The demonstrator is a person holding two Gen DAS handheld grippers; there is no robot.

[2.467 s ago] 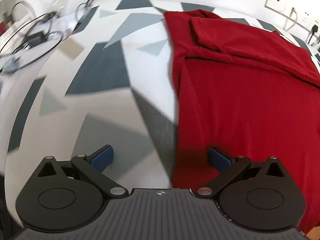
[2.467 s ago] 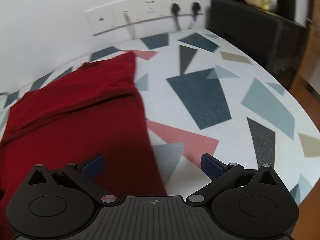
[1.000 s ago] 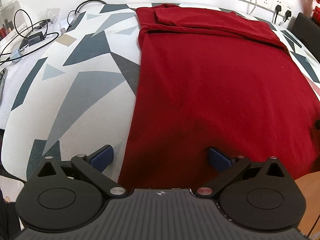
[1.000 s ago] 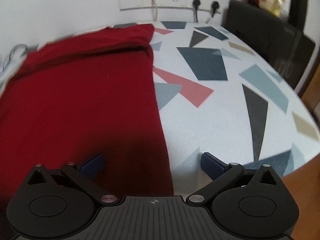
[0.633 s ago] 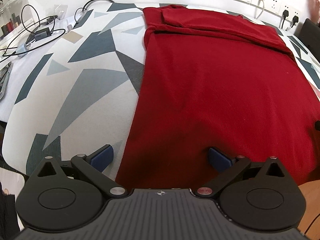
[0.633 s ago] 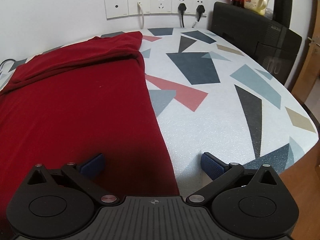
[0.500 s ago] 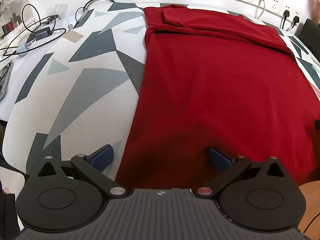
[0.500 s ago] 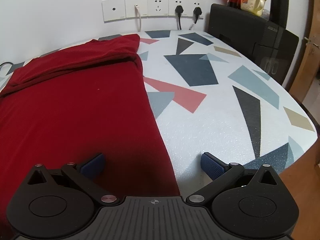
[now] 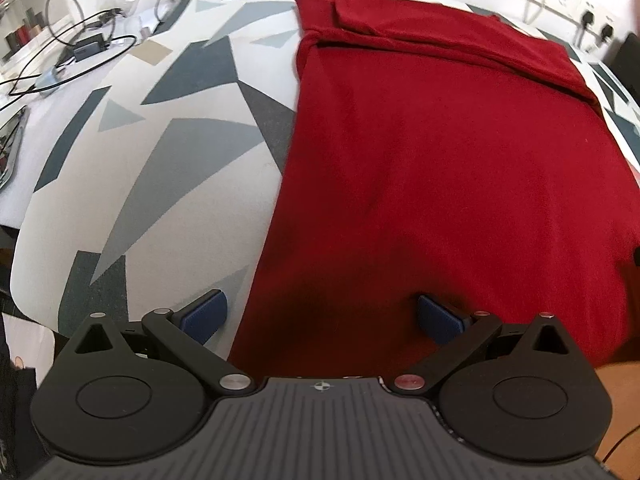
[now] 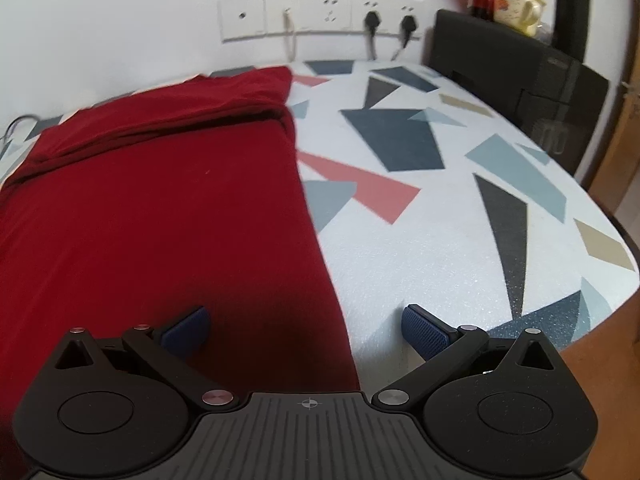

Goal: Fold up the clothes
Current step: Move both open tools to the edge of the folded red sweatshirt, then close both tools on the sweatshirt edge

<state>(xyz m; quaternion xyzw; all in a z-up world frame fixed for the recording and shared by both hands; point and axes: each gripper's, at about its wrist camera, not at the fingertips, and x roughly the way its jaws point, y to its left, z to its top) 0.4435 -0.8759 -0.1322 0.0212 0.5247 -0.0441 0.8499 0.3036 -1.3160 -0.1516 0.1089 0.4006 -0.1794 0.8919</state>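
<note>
Your left gripper (image 9: pixel 320 314) is spread wide, holding nothing, straddling the near left edge of the dark red knit garment (image 9: pixel 440 160); your right gripper (image 10: pixel 306 326) is likewise released, straddling the garment's near right edge (image 10: pixel 140 220); the garment lies flat on the white table with grey, blue and red triangle print (image 10: pixel 440 240), its far end folded over; beyond, black cables (image 9: pixel 80 44) at far left, white wall sockets (image 10: pixel 320 14) behind
</note>
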